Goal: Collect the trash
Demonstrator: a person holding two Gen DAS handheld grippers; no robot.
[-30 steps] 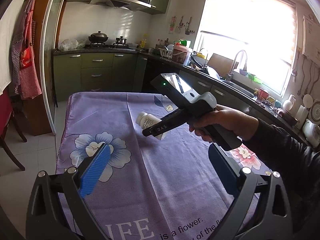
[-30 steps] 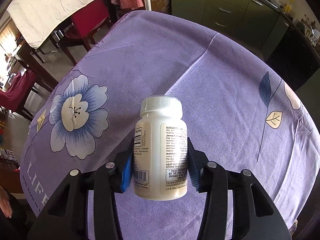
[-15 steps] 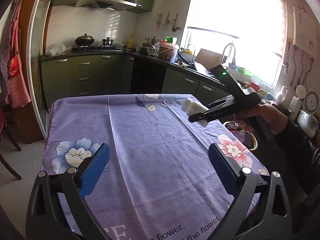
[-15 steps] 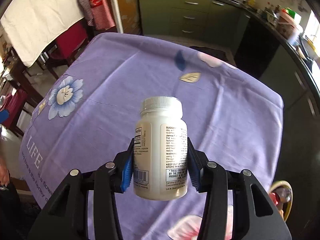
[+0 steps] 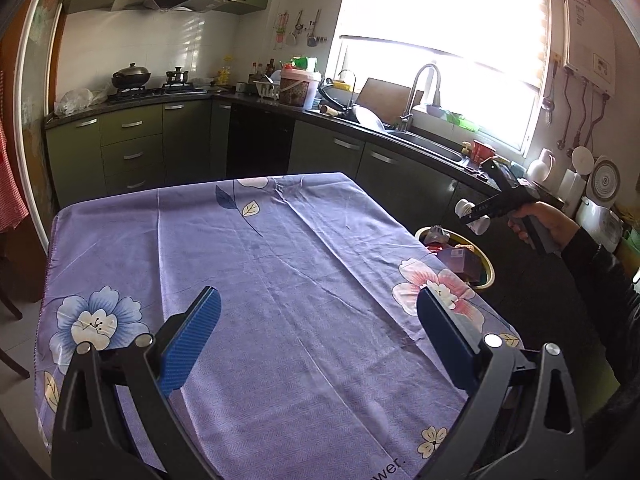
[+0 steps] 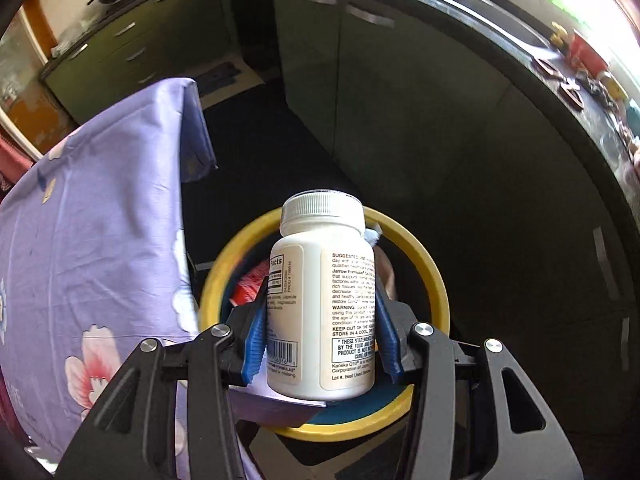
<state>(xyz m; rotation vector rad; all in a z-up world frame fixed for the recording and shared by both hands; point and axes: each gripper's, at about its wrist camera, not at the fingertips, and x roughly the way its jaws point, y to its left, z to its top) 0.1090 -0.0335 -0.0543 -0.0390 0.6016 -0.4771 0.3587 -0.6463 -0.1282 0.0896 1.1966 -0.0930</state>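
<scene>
We hold a white pill bottle over a yellow-rimmed trash bin beside the kitchen table, our right gripper clenched on it, one blue pad pressed to each side of its printed label. The bottle stands upright between the pads, its ribbed white cap on. Seen from the right wrist, it hangs directly above the bin's opening, where a red package and other scraps already lie.

From the left wrist, the same bottle shows small and far off past the table's right edge, carried by the right gripper in our right hand above the bin, which sits on the floor just beside the table. A dark box lies among the trash inside.

Our left gripper hovers released above the purple flowered tablecloth, its blue pads spread wide and grasping nothing.

Behind the table run green kitchen cabinets, a wok on the stove, and a sink faucet under a bright window.
</scene>
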